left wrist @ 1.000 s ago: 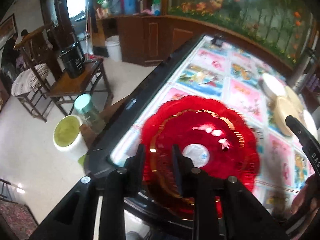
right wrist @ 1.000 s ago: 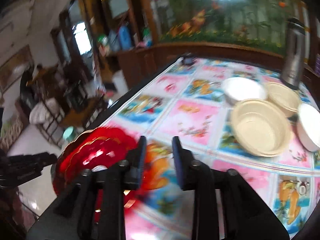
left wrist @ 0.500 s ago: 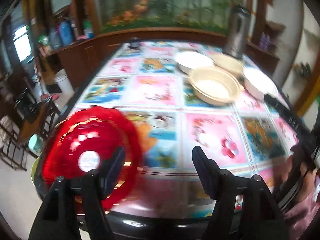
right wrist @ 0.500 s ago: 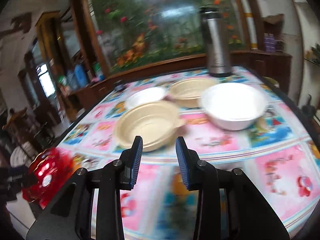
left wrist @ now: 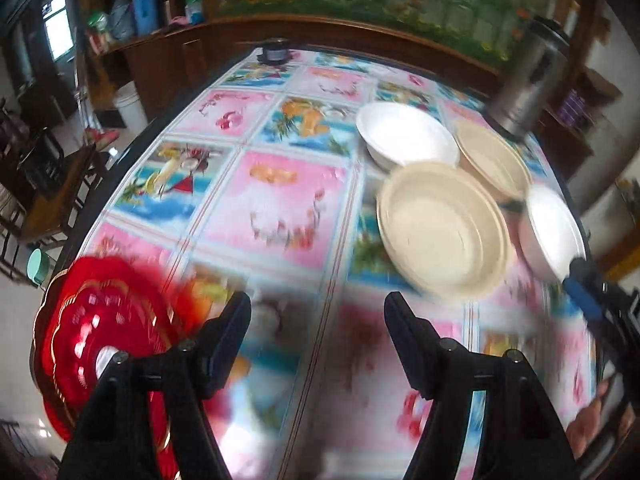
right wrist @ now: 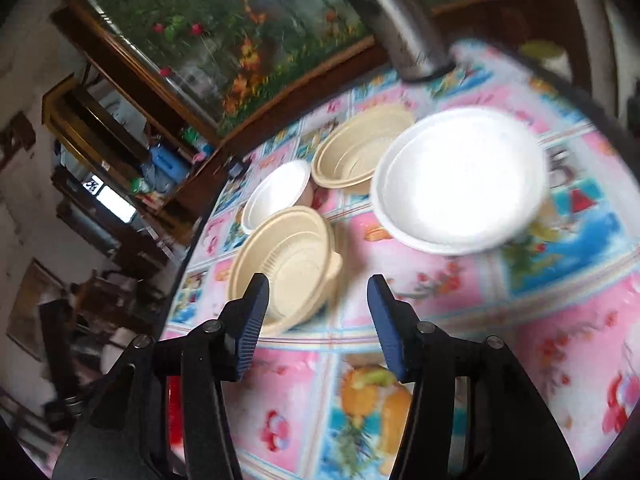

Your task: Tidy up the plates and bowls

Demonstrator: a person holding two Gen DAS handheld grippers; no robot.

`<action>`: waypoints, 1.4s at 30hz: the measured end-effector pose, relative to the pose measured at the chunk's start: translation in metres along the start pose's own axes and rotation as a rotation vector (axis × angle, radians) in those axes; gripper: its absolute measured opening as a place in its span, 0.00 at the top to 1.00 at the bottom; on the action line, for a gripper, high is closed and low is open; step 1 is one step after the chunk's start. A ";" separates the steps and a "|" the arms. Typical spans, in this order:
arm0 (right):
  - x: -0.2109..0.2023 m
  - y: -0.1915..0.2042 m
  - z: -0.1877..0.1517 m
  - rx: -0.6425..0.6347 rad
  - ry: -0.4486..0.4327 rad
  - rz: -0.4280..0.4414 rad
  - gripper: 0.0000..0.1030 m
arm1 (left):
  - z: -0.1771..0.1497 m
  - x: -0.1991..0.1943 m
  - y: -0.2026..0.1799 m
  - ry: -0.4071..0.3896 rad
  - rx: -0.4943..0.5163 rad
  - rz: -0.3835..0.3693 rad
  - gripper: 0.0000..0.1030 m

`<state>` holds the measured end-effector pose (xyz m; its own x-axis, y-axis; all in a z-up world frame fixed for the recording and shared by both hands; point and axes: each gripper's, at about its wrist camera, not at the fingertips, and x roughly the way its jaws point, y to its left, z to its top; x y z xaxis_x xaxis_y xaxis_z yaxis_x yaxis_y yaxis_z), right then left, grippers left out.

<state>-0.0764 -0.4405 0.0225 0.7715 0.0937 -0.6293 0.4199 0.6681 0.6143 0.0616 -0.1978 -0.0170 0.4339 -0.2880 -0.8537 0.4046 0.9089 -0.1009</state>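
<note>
Four bowls sit on the counter [left wrist: 280,208] ahead of the left gripper [left wrist: 318,312], beyond and right of its fingers [left wrist: 230,332]: a near tan bowl [left wrist: 442,228], a white bowl [left wrist: 404,134] past it, a far tan bowl [left wrist: 492,162], and a second white bowl [left wrist: 552,228] at far right. Left fingers spread wide, holding nothing. Red plate [left wrist: 100,344] lies left of the left-hand finger, at the counter's near edge, partly hidden by the gripper body; strong motion blur there. Steel flask [left wrist: 524,92] stands past the bowls.

Right gripper [right wrist: 318,312]: fingers [right wrist: 252,320] spread wide, empty. Near tan bowl [right wrist: 286,264] lies just beyond the left-hand finger, its rim partly behind the tip; contact cannot be judged. Large white bowl [right wrist: 460,178] lies beyond the right-hand finger, apart from it. Small white bowl [right wrist: 278,194] and far tan bowl [right wrist: 360,152] lie further ahead, close together. Flask [right wrist: 404,28] at the far counter [right wrist: 520,320] edge. A sliver of red [right wrist: 174,408] shows below the left-hand finger.
</note>
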 end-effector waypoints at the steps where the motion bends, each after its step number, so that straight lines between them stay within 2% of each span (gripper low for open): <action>1: 0.012 0.001 0.007 0.004 0.033 0.007 0.50 | 0.009 0.004 -0.002 0.005 -0.015 0.002 0.33; 5: 0.047 0.006 0.025 -0.025 0.099 -0.055 0.50 | 0.032 0.013 -0.006 -0.013 -0.057 0.024 0.33; 10: 0.072 -0.003 0.032 0.032 0.103 -0.023 0.50 | 0.049 0.039 -0.014 0.009 -0.058 0.088 0.33; 15: 0.085 -0.003 0.031 -0.017 0.101 -0.056 0.50 | 0.052 0.055 -0.019 0.027 -0.074 0.059 0.33; 18: 0.088 -0.008 0.029 -0.005 0.118 -0.047 0.50 | 0.053 0.062 -0.025 0.038 -0.057 0.073 0.33; 21: 0.091 -0.006 0.026 -0.025 0.120 -0.061 0.50 | 0.052 0.072 -0.025 0.060 -0.082 0.039 0.33; 29: 0.087 -0.003 0.023 -0.040 0.084 -0.063 0.50 | 0.046 0.077 -0.033 0.053 -0.060 0.052 0.33; 36: 0.092 -0.004 0.023 -0.038 0.080 -0.094 0.50 | 0.042 0.080 -0.039 0.021 -0.017 0.120 0.33; 42: 0.095 -0.007 0.023 -0.036 0.076 -0.107 0.50 | 0.040 0.077 -0.043 -0.019 0.010 0.133 0.33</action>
<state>0.0049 -0.4533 -0.0307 0.6842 0.0759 -0.7254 0.4790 0.7033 0.5253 0.1101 -0.2718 -0.0580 0.4994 -0.1704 -0.8495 0.3505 0.9364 0.0181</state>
